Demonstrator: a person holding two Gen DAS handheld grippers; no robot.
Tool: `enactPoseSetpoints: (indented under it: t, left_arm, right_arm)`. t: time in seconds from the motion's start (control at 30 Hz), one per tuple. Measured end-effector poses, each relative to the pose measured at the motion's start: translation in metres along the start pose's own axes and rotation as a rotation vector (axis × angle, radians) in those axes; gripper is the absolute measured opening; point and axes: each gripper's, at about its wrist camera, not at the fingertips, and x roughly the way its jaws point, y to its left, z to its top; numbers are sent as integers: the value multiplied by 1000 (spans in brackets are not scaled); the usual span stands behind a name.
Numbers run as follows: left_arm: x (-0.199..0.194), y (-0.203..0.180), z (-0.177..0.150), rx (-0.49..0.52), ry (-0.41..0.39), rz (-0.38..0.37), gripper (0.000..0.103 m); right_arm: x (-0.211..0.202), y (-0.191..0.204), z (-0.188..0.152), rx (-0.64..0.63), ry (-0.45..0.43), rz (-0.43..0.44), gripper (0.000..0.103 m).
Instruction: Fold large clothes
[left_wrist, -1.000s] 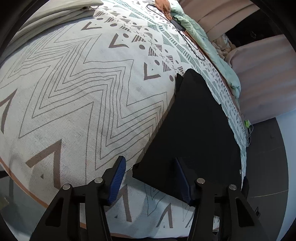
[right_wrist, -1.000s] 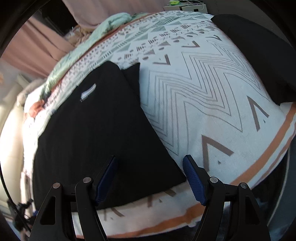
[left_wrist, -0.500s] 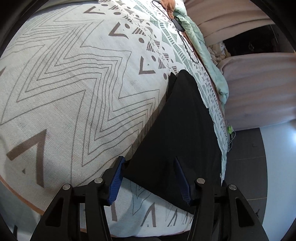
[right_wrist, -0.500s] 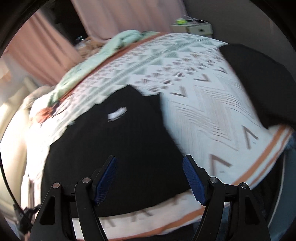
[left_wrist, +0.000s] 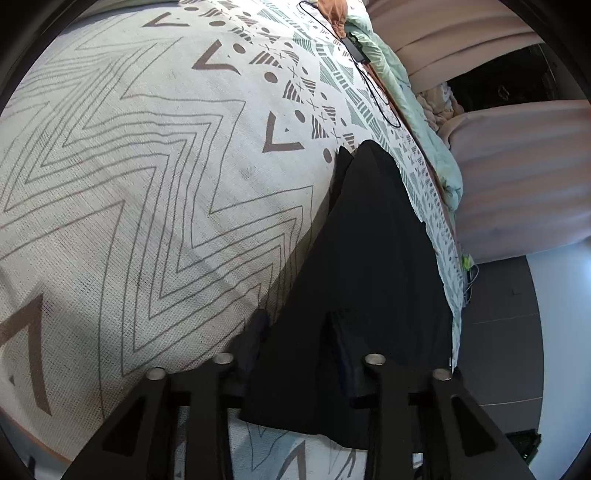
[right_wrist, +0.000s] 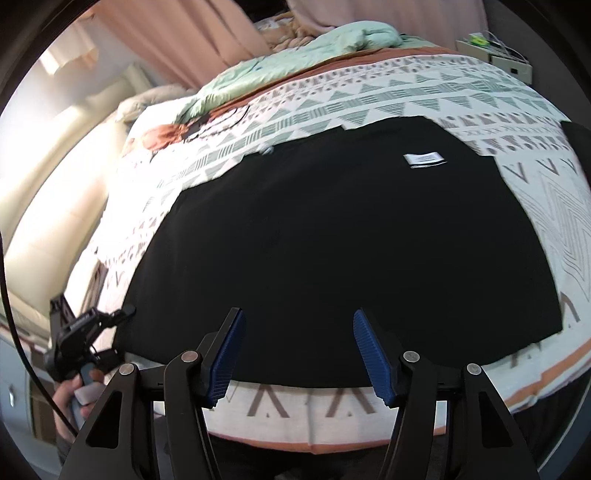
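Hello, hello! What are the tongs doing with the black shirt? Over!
Left tongs just closed on black shirt corner. Right tongs open above near hem, narrowing, gripping nothing. Shirt flat on bedspread. Nothing blocking.

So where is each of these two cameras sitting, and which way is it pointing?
Left wrist: rides on the left tool, looking down along its fingers at the black garment on the patterned bedspread; the jaws have just been closing on the garment's corner.
Right wrist: rides on the right tool, looking down across the garment at the curtains; its jaws have just been narrowing with nothing between them, and the hand holding the left tool shows at lower left.
Shared: garment, bedspread, green quilt.
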Motion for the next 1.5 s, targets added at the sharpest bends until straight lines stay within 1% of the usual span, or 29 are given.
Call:
enactPoseSetpoints:
  t: [0.03, 0.07, 0.13, 0.2, 0.3, 0.4, 0.5, 0.57, 0.63, 0.7, 0.73, 0.87, 0.93, 1.0, 1.1, 1.2, 1.27, 1.33, 1.43, 1.47, 1.5]
  left_arm:
    - [-1, 1, -1, -4, -5, 0, 24]
    - [-2, 1, -2, -7, -10, -4, 19]
    - [-5, -1, -5, -8, -29, -4, 15]
    - [-9, -3, -10, -24, -31, -7, 12]
    - [-18, -7, -13, -28, -28, -22, 12]
    - [-22, -8, -12, -36, -14, -44, 12]
    - [-21, -10, -10, -27, -9, -39, 13]
    - [-17, -6, -10, -51, -2, -33, 13]
    - [-12, -3, -8, -79, 7, -27, 18]
    - [-8, 2, -7, -107, 22, -30, 35]
    - [-8, 4, -6, -116, 25, -41, 39]
    - [-10, 4, -8, -111, 23, -69, 46]
    - [-12, 6, -8, -118, 20, -78, 46]
    - [-14, 6, -9, -127, 14, -76, 46]
    - [-12, 5, -12, -127, 5, -61, 46]
    - [-8, 0, -12, -103, 0, -43, 46]
    - [-6, -1, -12, -105, -3, -38, 46]
    - [-5, -2, -13, -102, -8, -34, 46]
    - [-6, -4, -17, -96, -4, -34, 46]
    - [-6, -3, -19, -97, 0, -38, 46]
    - [-7, -3, -21, -95, 3, -40, 46]
  right_arm:
    - [5, 2, -2, -10, 13, -5, 57]
    - [13, 4, -4, -14, 31, -15, 53]
    - [33, 5, -7, -4, 77, -29, 45]
    - [44, 6, -11, -7, 95, -50, 45]
    - [49, 6, -12, -20, 92, -75, 45]
    - [49, 1, -8, -13, 84, -75, 45]
    - [52, -5, -2, 2, 79, -76, 45]
    - [56, -1, 3, -1, 73, -78, 45]
    - [60, -4, 12, -3, 72, -81, 45]
    - [67, -5, 22, 6, 71, -80, 45]
    - [70, -5, 26, 13, 70, -80, 45]
    - [84, -3, 43, 18, 66, -80, 45]
    - [90, 1, 52, 12, 64, -83, 44]
    - [93, 7, 62, -1, 56, -81, 38]
    - [96, 21, 70, -28, 42, -62, 37]
    - [105, 31, 65, -73, 55, -57, 37]
    - [114, 31, 61, -75, 80, -46, 37]
    - [115, 26, 62, -64, 85, -29, 37]
    - [117, 17, 64, -54, 70, -41, 29]
    - [116, 13, 64, -39, 71, -39, 24]
    - [114, 10, 63, -21, 69, -39, 22]
